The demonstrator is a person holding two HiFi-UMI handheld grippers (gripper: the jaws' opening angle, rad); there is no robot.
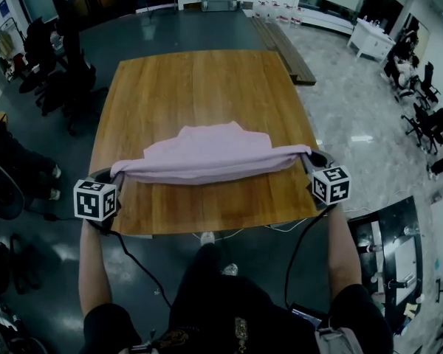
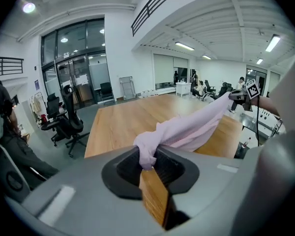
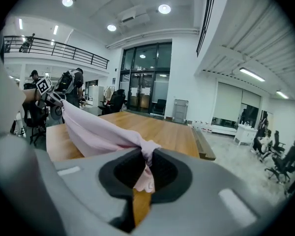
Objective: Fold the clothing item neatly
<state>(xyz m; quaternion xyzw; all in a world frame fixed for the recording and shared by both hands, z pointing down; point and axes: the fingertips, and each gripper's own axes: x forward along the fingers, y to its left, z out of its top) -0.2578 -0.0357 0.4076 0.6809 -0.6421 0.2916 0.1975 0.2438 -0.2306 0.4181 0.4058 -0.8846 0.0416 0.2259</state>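
Early in the fold, by the look of it: no crease laid yet, only holding a pale pink garment (image 1: 207, 153) up by two ends above the near half of the table (image 1: 199, 80). Pinched tight at one bunched end in the left gripper (image 2: 148, 157), clamped likewise at the other in the right gripper (image 3: 146, 165). Sags between as a wrinkled band, far part draped on the wood. Looks thin and soft. Leaves the folding over, laying flat and smoothing to do.
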